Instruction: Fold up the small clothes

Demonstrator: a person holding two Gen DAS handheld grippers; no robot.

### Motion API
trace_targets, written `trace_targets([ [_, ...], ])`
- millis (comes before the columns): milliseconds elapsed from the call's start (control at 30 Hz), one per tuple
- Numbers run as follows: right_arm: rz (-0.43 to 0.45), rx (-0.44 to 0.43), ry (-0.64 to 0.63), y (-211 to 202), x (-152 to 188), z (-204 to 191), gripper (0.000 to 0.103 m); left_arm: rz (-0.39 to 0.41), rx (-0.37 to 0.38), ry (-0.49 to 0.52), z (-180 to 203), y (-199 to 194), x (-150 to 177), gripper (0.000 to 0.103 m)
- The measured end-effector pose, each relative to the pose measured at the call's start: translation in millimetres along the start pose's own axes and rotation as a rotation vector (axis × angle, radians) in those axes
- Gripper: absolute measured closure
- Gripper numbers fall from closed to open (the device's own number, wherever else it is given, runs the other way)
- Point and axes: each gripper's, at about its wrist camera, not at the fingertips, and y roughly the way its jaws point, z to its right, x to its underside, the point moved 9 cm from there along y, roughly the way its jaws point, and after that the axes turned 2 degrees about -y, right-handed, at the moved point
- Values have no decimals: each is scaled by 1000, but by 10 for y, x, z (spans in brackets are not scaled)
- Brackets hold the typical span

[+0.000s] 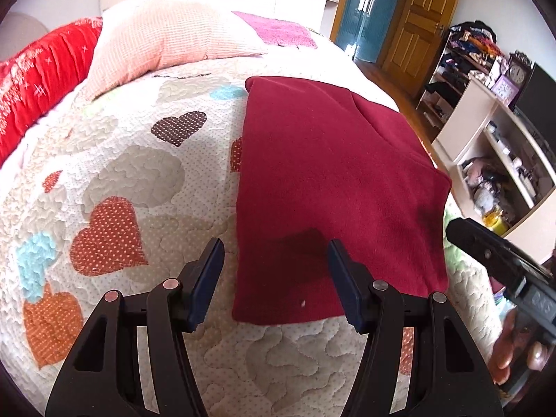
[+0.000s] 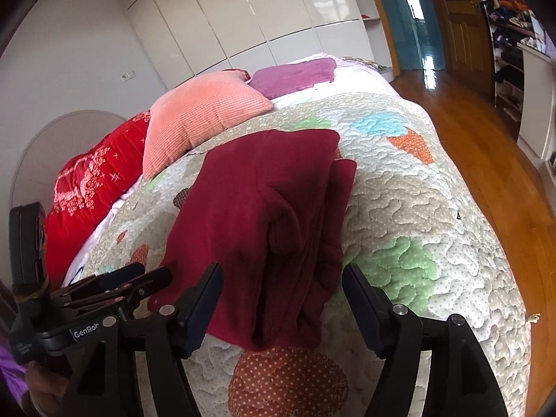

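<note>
A dark red garment [image 1: 330, 173] lies folded into a long rectangle on the heart-patterned quilt [image 1: 121, 173]. My left gripper [image 1: 274, 246] hovers open over its near left corner, one finger above the quilt and the other above the cloth. In the right wrist view the garment [image 2: 260, 191] shows a lumpy fold down its middle and a layered right edge. My right gripper [image 2: 282, 271] stands open just above the garment's near end, with the pads clear of the cloth. The left gripper [image 2: 139, 278] shows at that view's lower left, beside the garment.
A pink pillow [image 1: 166, 41], a red cushion [image 1: 41, 80] and a purple towel [image 1: 278, 27] lie at the far end of the bed. To the right, the quilt drops off to a wooden floor [image 2: 486, 173]. Shelves [image 1: 504, 160] with clutter stand beyond.
</note>
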Motion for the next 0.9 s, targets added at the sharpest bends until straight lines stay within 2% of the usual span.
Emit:
trace_targets([
  [133, -15, -59, 149, 250, -142, 233, 30, -26, 99, -104, -116, 147, -139, 40],
  [200, -40, -118, 205, 412, -190, 288, 29, -50, 140, -146, -162, 260, -193, 39],
  [233, -47, -141, 222, 477, -214, 305, 26, -61, 168, -170, -180, 324, -220, 32],
  [300, -59, -170, 237, 617, -260, 330, 23, -62, 222, -212, -188, 409, -279, 24],
  [367, -65, -193, 249, 747, -299, 363, 19, -70, 267, -242, -175, 512, -339, 24],
  [500, -46, -242, 256, 894, -400, 339, 18, -111, 329, -273, -108, 741, -401, 20],
  [533, -55, -248, 240, 915, -410, 307, 23, -113, 345, -288, -96, 774, -409, 20],
  [567, -61, -251, 221, 919, -416, 266, 36, -114, 352, -292, -81, 776, -415, 20],
  [667, -51, -240, 171, 811, -454, 131, 53, -95, 349, -244, -30, 653, -428, 38],
  [700, -44, -239, 150, 727, -463, 72, 56, -81, 342, -214, -13, 544, -416, 45],
  [733, -41, -248, 140, 660, -460, 22, 59, -77, 341, -196, -13, 448, -400, 47],
  [900, -79, -318, 93, 234, -183, -426, 60, -39, 314, -172, -189, -202, -121, 47],
])
